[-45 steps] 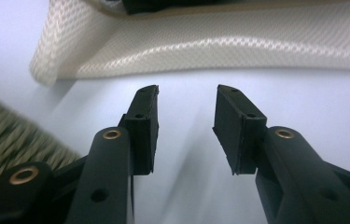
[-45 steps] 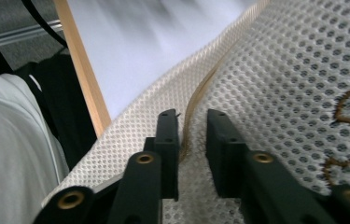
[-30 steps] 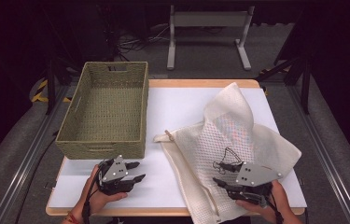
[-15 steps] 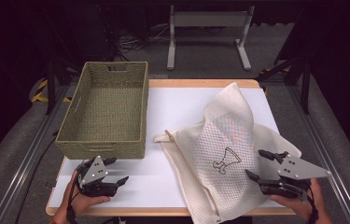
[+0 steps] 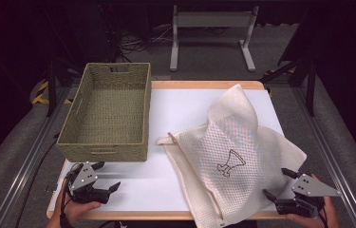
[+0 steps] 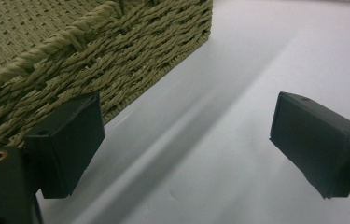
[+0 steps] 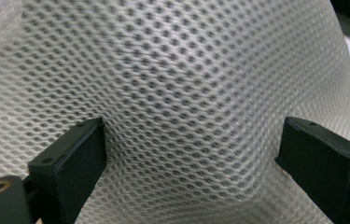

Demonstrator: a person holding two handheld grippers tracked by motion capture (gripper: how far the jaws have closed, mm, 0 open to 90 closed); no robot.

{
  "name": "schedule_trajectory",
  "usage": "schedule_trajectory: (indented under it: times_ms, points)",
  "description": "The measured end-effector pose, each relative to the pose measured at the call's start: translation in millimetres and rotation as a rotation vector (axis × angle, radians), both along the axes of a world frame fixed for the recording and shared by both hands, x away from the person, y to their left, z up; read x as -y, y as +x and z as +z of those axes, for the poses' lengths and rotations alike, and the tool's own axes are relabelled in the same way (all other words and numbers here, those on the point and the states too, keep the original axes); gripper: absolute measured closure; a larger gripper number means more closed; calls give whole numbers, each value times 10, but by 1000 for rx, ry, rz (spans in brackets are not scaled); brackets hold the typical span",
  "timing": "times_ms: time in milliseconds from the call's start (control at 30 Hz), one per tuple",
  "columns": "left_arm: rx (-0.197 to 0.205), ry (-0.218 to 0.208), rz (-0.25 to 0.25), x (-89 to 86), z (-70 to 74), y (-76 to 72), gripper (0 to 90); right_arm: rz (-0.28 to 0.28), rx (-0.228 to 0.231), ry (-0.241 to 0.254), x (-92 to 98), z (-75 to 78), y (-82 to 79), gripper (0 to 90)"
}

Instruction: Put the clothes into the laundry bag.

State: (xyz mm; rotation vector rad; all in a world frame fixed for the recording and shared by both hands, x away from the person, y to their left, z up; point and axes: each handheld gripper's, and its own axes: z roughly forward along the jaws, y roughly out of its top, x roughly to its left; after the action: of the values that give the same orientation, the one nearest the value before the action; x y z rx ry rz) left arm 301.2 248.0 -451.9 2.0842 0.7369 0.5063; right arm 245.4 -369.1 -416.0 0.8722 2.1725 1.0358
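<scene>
- The cream mesh bag (image 5: 235, 156) lies crumpled on the right half of the white table (image 5: 185, 114) in the high view, one peak pushed up toward the upper middle of the frame; a small black figure is printed on its front.
- The right gripper (image 5: 277, 184) sits at the lower right of that frame, at the bag's lower right edge. Its jaws have just been opening and stand spread wide; in the right gripper view the mesh (image 7: 177, 93) bulges between them, and the pads do not press on it.
- The left gripper (image 5: 107, 176) is at the lower left, just below the woven basket (image 5: 104, 147). Its jaws have just been opening too and stand spread over bare table, with nothing between them.
- In the left gripper view the basket's wall (image 6: 93, 60) fills the upper left, close behind one jaw.
</scene>
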Motion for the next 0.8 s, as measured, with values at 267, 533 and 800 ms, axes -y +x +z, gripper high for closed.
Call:
schedule_trajectory:
  times_ms: [267, 533, 800]
  points:
    - [-11, -15, 5, 31, -7, 22, 102, -21, 2, 33, 22, -55, 33, 76]
    - [-5, -11, 8, 38, -3, 26, 101, -19, 4, 40, 30, -65, 30, 80]
    - [-6, -24, 9, 35, 6, 30, 103, -22, 3, 39, 20, -68, 36, 81]
